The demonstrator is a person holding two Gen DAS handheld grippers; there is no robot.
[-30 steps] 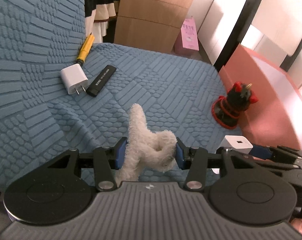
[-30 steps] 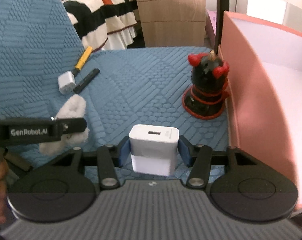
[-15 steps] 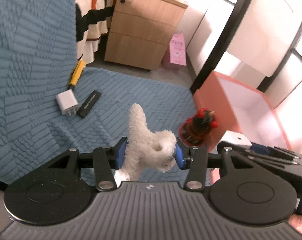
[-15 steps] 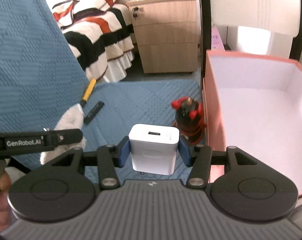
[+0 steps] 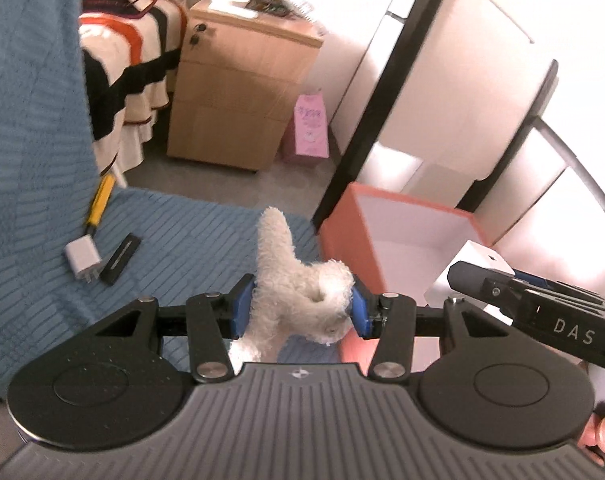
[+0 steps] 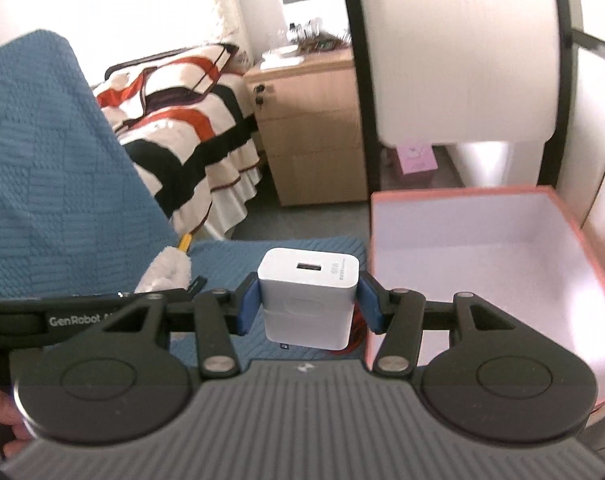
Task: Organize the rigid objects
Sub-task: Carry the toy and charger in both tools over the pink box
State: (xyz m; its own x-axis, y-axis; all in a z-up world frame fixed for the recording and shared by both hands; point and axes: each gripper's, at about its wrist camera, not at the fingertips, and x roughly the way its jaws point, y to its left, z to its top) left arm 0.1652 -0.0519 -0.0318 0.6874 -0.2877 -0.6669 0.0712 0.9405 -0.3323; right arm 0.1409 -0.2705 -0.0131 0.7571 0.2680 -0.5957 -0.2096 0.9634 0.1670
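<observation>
My left gripper [image 5: 298, 312] pinches a fluffy white plush toy [image 5: 298, 296]; its soft pile could slip from the fingers, and it is arguably not rigid. My right gripper [image 6: 308, 308] clamps a white cube-shaped plastic USB charger [image 6: 308, 300], held aloft just left of the salmon-pink cardboard box [image 6: 574, 240]. Released short, it would strike the rim. The visible box interior appears empty.

"DAS" on right gripper [image 5: 570, 332], "GenRobot" on left gripper [image 6: 74, 320]
</observation>
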